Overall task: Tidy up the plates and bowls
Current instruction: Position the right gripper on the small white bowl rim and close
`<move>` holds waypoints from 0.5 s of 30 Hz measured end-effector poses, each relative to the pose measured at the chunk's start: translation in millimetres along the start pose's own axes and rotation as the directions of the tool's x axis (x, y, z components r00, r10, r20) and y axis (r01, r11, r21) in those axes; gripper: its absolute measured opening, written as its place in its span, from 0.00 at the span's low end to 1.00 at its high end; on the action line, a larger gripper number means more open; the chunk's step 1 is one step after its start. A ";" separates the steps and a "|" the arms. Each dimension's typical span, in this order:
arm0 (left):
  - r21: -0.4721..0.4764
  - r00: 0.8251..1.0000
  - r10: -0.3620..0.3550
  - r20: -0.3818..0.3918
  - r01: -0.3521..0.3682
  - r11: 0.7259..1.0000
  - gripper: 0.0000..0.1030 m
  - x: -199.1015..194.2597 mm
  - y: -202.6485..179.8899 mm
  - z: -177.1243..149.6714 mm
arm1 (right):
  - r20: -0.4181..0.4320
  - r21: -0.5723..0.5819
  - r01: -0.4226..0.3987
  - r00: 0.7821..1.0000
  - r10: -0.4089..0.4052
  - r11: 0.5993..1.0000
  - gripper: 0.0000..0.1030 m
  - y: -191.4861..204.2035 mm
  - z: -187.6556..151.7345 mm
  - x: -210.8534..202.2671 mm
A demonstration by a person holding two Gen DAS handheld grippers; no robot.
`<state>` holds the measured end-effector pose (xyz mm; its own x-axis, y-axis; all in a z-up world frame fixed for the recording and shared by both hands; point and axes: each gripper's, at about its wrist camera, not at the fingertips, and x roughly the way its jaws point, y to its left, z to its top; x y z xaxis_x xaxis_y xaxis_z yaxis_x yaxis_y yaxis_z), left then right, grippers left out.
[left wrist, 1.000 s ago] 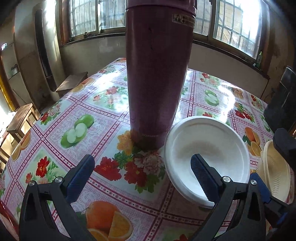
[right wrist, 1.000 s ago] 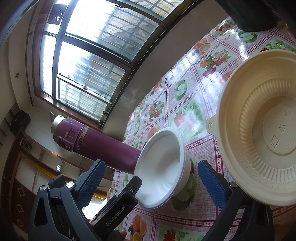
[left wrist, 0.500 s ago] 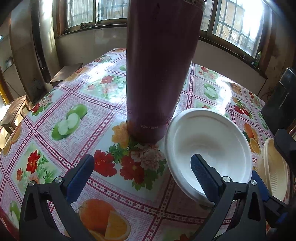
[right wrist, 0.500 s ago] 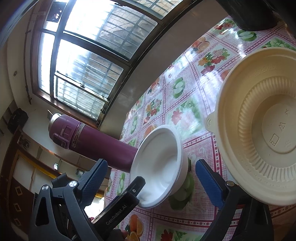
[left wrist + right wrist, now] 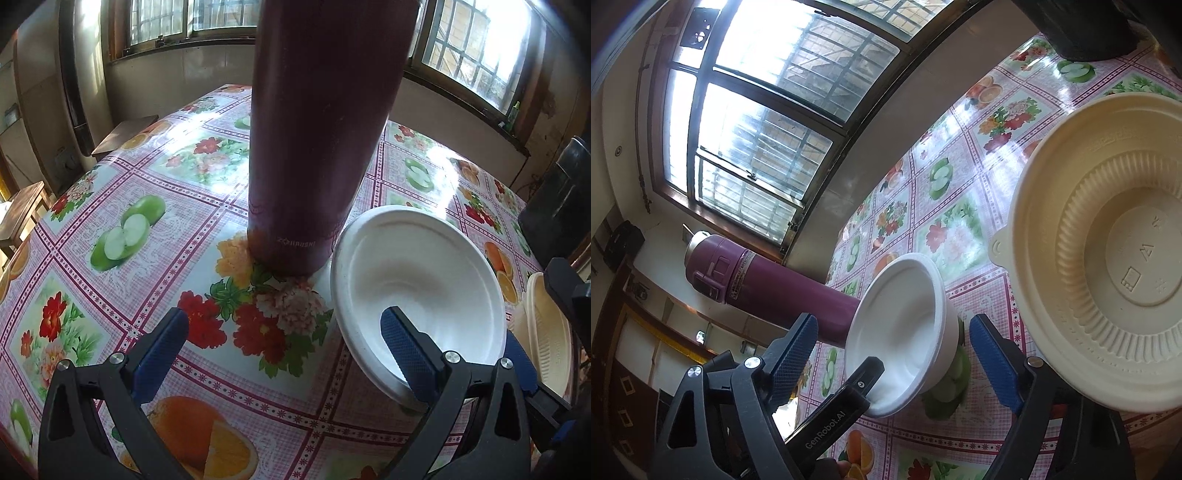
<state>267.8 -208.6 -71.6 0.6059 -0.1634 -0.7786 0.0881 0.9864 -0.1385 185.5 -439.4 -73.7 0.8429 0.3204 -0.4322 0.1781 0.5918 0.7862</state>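
Tablecloth [image 5: 110,192] with a fruit-and-flower print covers the table beneath a wall of barred windows [image 5: 757,122]. Maroon vacuum flask [image 5: 317,129] stands upright on the cloth near mid-table. White bowl [image 5: 417,291] sits just right of the flask base, touching it or nearly so, its mouth facing up. Cream ribbed plate [image 5: 1108,251] lies on the far side of the bowl from the flask, well clear of the flask; in the left wrist view only its edge shows at the right margin [image 5: 546,332].

Left gripper [image 5: 284,347] hangs low over the cloth with its jaws spread wide and nothing between them; its right blue pad [image 5: 410,354] overlaps the bowl's near rim in the view, though contact cannot be confirmed. Right gripper [image 5: 894,350] is likewise released and holds nothing; its two blue pads frame the white bowl [image 5: 901,332], with the cream plate just beyond its right finger. Part of the left tool's black body crosses in front of the bowl in the right wrist view.
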 end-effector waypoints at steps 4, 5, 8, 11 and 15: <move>-0.018 1.000 -0.022 0.008 0.022 1.000 1.00 -1.0 3.2 1.1 | 0.004 0.005 0.006 1.000 -0.006 1.000 0.72 -2.3 0.5 -0.4; -0.018 0.999 -0.033 0.013 0.033 0.999 1.00 -2.1 3.2 1.1 | 0.007 0.006 0.008 1.000 -0.009 1.000 0.70 -2.7 0.6 -0.8; 0.001 1.000 -0.020 0.016 0.020 1.000 1.00 -2.5 0.7 0.6 | 0.010 0.008 0.012 1.000 -0.012 1.000 0.67 -4.5 1.0 -1.3; 0.001 1.000 -0.027 0.014 0.027 1.000 1.00 -2.4 0.5 0.5 | 0.008 0.003 0.020 1.000 -0.020 1.000 0.67 -4.4 1.1 0.0; 0.005 0.999 -0.027 0.022 0.027 1.000 1.00 -4.5 0.0 0.5 | -0.005 0.010 0.038 0.999 -0.038 0.999 0.69 -7.7 0.7 4.6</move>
<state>265.5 -207.8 -67.8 0.6208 -0.1898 -0.7607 0.1082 0.9817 -0.1566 188.4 -443.0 -81.4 0.8329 0.3012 -0.4642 0.2152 0.5965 0.7732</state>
